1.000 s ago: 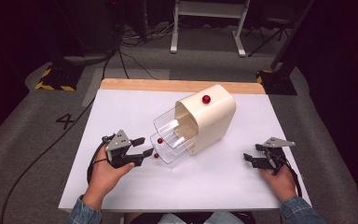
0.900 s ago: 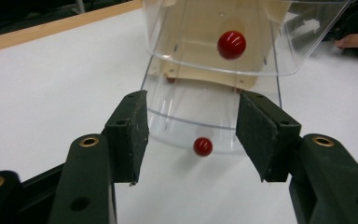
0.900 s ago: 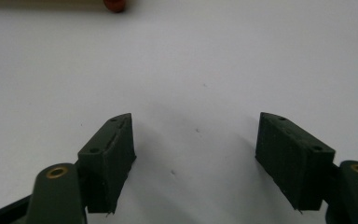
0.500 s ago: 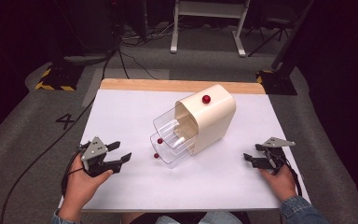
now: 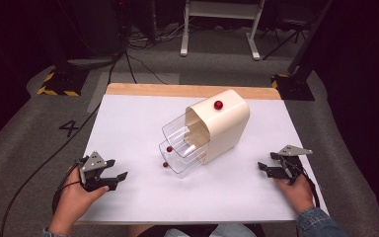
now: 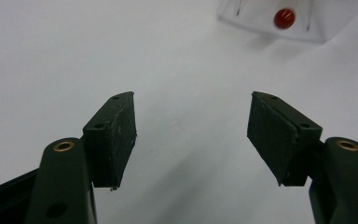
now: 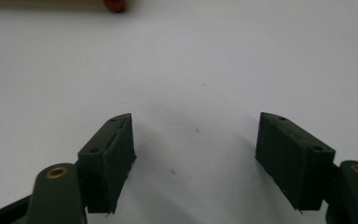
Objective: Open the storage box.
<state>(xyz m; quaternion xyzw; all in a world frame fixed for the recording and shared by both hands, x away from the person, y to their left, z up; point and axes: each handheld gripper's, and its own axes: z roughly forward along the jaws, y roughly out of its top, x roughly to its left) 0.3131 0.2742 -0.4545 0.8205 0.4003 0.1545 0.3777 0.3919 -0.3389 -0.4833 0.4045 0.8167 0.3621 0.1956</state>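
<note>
1. On the white table (image 5: 128, 123), near its front left corner, I hold my left gripper (image 5: 112, 178); its jaws have just been opening and stand wide apart with nothing between them, just bare tabletop in my left gripper view.
2. At the front right, my right gripper (image 5: 269, 169) rests low over the table, released as well, its pads parted over bare white surface.
3. Between my hands, nearer the middle, lies the cream drawer box (image 5: 224, 126), tipped on its side, with a red knob (image 5: 218, 104) on its upper face.
4. Two clear drawers (image 5: 180, 143) stick out of the box toward my left gripper, each with a small red knob (image 5: 169, 148) on its front; the lower knob (image 5: 165, 164) sits just above the table.
5. From my left gripper view, one red drawer knob (image 6: 284, 18) shows ahead and to the right, well apart from the jaws, with open table between.
6. Beyond the table's wooden far edge (image 5: 192, 90), cables (image 5: 138, 59) trail over the grey floor, with a white stand (image 5: 217, 24) behind.
</note>
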